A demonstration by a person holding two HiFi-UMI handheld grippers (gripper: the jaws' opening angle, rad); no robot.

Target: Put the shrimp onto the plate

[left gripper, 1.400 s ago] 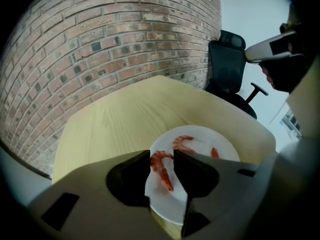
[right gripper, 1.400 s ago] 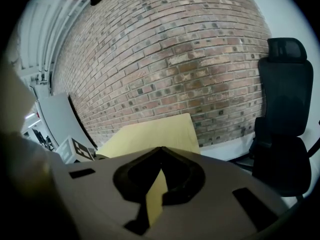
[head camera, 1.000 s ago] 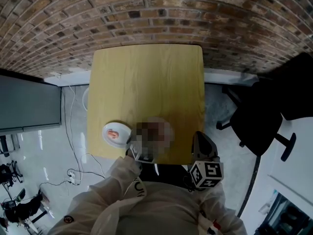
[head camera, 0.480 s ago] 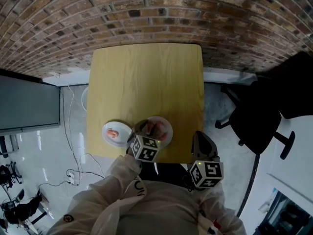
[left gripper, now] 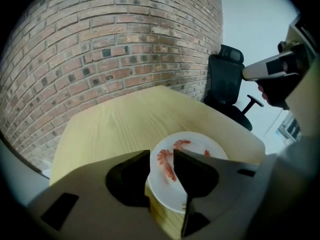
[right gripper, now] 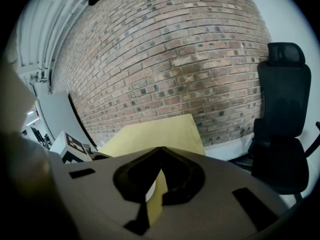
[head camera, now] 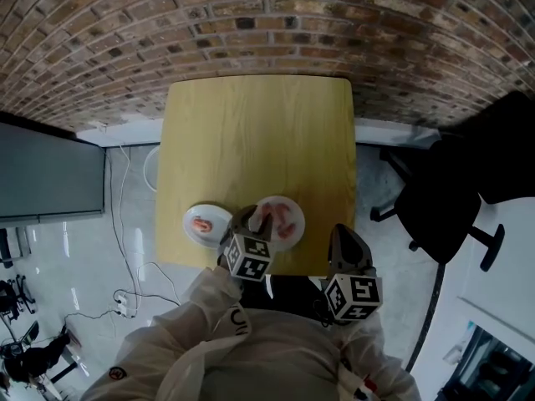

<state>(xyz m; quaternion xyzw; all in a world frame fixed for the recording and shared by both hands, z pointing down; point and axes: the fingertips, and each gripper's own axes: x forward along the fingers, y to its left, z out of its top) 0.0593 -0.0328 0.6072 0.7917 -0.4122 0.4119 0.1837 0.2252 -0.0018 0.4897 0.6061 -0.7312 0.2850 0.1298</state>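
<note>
Shrimp [left gripper: 166, 163] lies on white plate [left gripper: 167, 196] at bench [head camera: 259, 140] front edge, just below left gripper [left gripper: 162, 153], framed by spread jaws, untouched. Long axis follows jaw gap. Right gripper [right gripper: 160, 154] pressed together, empty, farther off.

Pink-orange shrimp [left gripper: 165, 162] showed against a white plate [left gripper: 167, 194] on a pale yellow table [head camera: 259, 140] with fine wood grain. The brick wall [head camera: 251, 23] behind was red-brown with light mortar lines, the chair [head camera: 451, 199] black and the person's jacket [head camera: 251, 357] cream.
</note>
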